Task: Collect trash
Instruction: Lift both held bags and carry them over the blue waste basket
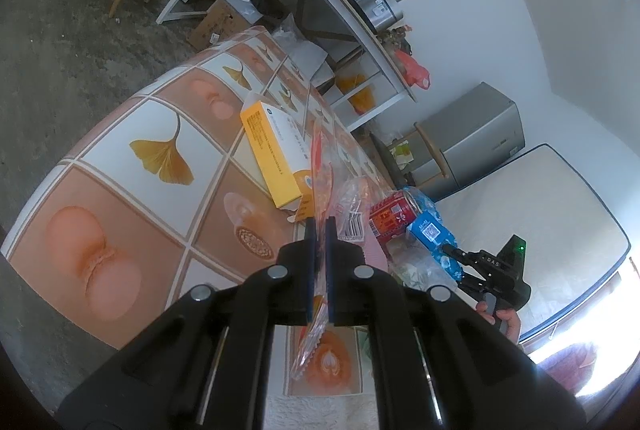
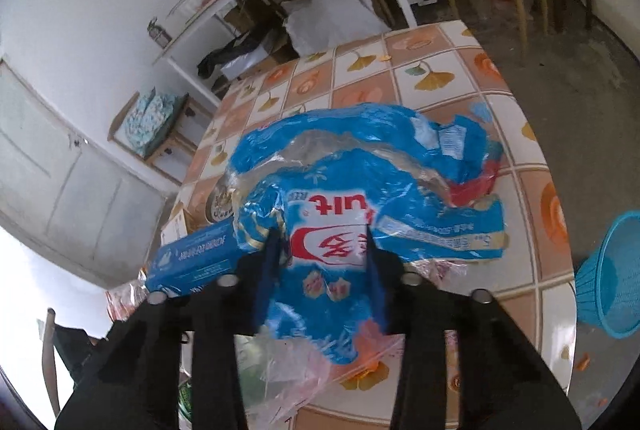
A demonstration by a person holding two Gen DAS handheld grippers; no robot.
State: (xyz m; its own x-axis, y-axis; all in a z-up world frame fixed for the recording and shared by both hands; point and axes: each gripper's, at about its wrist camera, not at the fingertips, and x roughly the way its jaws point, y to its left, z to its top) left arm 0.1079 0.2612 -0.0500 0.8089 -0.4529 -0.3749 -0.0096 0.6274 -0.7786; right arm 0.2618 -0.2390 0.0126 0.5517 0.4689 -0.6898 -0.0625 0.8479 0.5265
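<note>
Clear wrapper (image 1: 320,165) pinched in left hand-held gripper (image 1: 319,230), jaws nearly closed.

On the blue plastic bag (image 2: 360,197), seen upside down in the right wrist view, we read the Latin letters "uit" in red, beside large red Chinese characters we cannot make out. On the body of the right tool (image 1: 452,252) in the left wrist view we read "DAS". Print on the yellow box (image 1: 272,149), red can (image 1: 390,216) and blue box (image 2: 192,262) is too small to read.
</note>
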